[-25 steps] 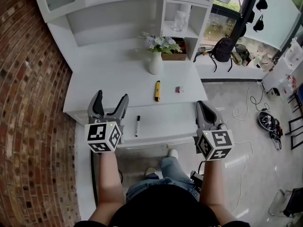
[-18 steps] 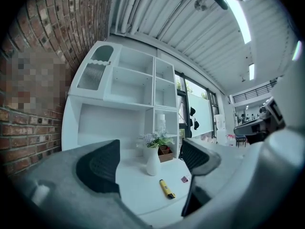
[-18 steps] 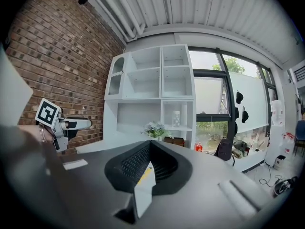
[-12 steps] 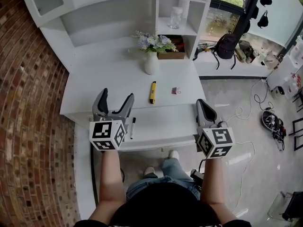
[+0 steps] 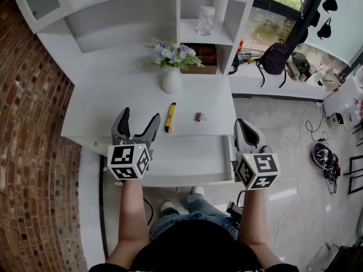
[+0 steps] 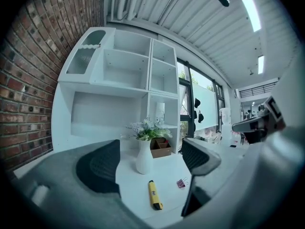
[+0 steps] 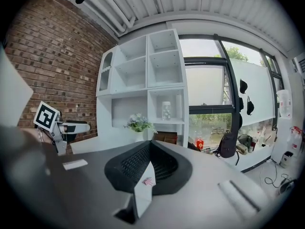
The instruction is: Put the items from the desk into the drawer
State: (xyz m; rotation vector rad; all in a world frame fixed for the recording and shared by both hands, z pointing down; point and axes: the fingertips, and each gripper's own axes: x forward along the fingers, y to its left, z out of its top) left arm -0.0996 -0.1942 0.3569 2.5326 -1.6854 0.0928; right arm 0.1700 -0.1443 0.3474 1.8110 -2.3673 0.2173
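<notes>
Left tongs [image 5: 139, 115] nearer yellow knife [image 5: 169, 118]

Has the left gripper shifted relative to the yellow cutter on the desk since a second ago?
Yes. In the head view the left gripper has moved right, toward the yellow cutter on the desk; their gap has narrowed.

Head view: the shelf unit [image 5: 136, 16] is cut off at 12 o'clock; flowers [image 5: 167, 54] cover the brown box [image 5: 207, 61] on its 9 o'clock side; right gripper view: the right gripper [image 7: 150, 145] hides most of the desk [image 7: 95, 143]; the clip [image 7: 148, 181] is only a pink speck.
</notes>
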